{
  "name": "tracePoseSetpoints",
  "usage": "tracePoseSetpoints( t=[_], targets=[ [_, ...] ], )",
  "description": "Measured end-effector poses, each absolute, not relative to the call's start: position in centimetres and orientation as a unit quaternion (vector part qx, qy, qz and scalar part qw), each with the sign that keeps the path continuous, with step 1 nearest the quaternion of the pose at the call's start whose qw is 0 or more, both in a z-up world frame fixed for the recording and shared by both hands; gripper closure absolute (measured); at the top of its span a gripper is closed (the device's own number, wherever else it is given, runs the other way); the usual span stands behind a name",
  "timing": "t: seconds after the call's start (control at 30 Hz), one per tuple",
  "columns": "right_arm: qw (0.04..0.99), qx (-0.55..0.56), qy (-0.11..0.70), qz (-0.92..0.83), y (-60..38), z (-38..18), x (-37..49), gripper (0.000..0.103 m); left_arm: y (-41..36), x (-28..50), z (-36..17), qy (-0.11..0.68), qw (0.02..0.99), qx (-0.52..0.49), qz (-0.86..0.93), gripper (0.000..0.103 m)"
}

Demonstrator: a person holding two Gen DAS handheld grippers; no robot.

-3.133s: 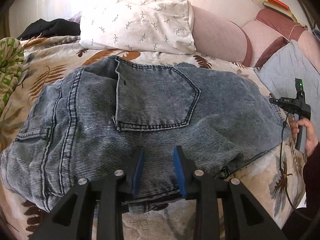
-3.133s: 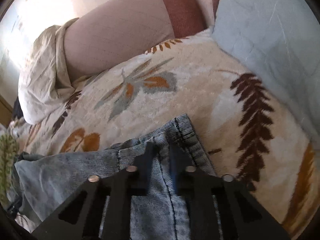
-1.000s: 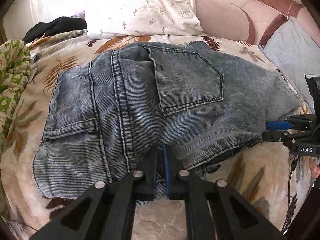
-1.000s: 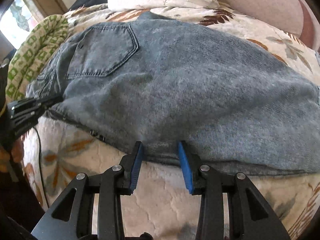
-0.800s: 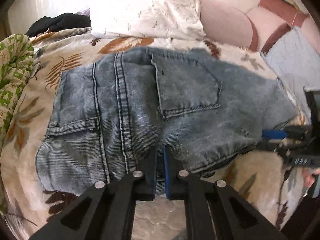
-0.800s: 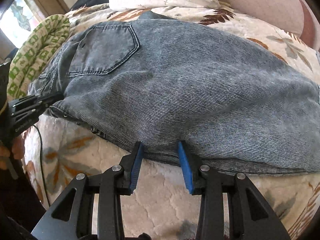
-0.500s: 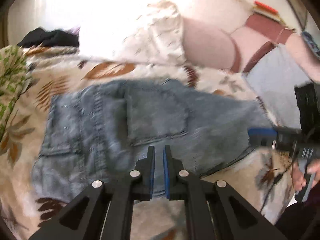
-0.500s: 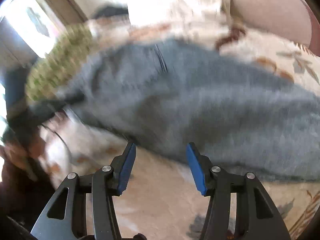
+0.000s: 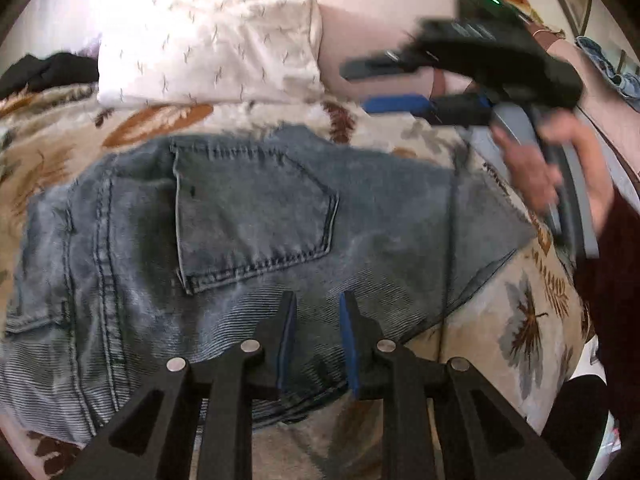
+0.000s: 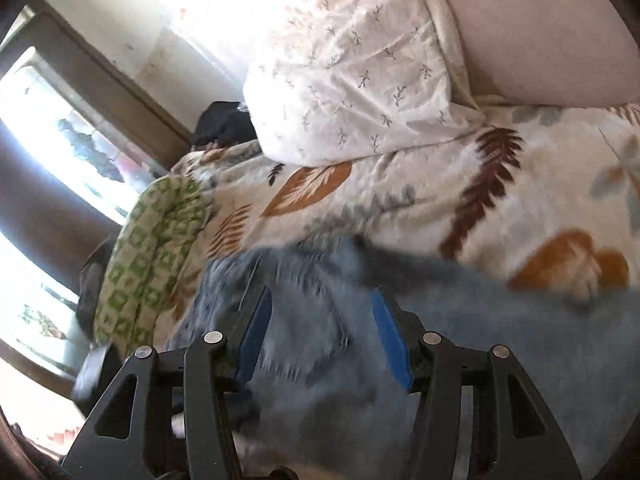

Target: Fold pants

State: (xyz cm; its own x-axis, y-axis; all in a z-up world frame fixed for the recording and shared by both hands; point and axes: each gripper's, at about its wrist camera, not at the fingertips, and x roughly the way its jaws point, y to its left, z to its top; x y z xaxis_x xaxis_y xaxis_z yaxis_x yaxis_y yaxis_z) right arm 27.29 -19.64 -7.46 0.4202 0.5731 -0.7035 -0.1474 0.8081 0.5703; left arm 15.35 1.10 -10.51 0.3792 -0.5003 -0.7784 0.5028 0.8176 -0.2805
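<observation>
Left wrist view: the left gripper sits low over the near edge of the pants, jaws parted with denim showing between the blue pads and nothing clamped; half a second ago the same jaws were pressed nearly shut. The pants lie folded on the bed, back pocket facing up, waistband end to the left. At far right the right gripper is held aloft above the bed by the person's right hand, motion-blurred, its fingers spread; one second ago it was down at the right edge of the denim. A white pillow lies beyond the pants. Right wrist view: the right gripper is open wide and empty, tilted over the pants, which appear blurred in the near half of the frame; earlier it sat level at the fabric's near edge. The white pillow lies far, a green-patterned cloth to the left on the bed.
</observation>
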Motion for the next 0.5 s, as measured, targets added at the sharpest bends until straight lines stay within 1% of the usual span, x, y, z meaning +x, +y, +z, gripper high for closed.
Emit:
tracePoseSetpoints(
  t=[0.07, 0.13, 0.27, 0.5],
  targets=[
    [0.802, 0.219, 0.510, 0.220, -19.4, -8.6, 29.4, 0.051, 0.9, 15.5, -11.4, 0.485, 0.821, 0.007, -0.300, 0.085],
    [0.782, 0.222, 0.539, 0.221, -19.0, -10.4, 31.4, 0.053, 0.7, 15.4, -11.7, 0.485, 0.821, 0.018, -0.300, 0.085],
    [0.761, 0.202, 0.573, 0.227, -18.1, -12.5, 32.8, 0.053, 0.6, 15.5, -11.8, 0.486, 0.820, 0.021, -0.302, 0.085],
    [0.735, 0.189, 0.600, 0.253, -17.3, -13.7, 34.1, 0.053, 0.5, 15.7, -12.2, 0.491, 0.818, 0.023, -0.298, 0.085]
  ],
)
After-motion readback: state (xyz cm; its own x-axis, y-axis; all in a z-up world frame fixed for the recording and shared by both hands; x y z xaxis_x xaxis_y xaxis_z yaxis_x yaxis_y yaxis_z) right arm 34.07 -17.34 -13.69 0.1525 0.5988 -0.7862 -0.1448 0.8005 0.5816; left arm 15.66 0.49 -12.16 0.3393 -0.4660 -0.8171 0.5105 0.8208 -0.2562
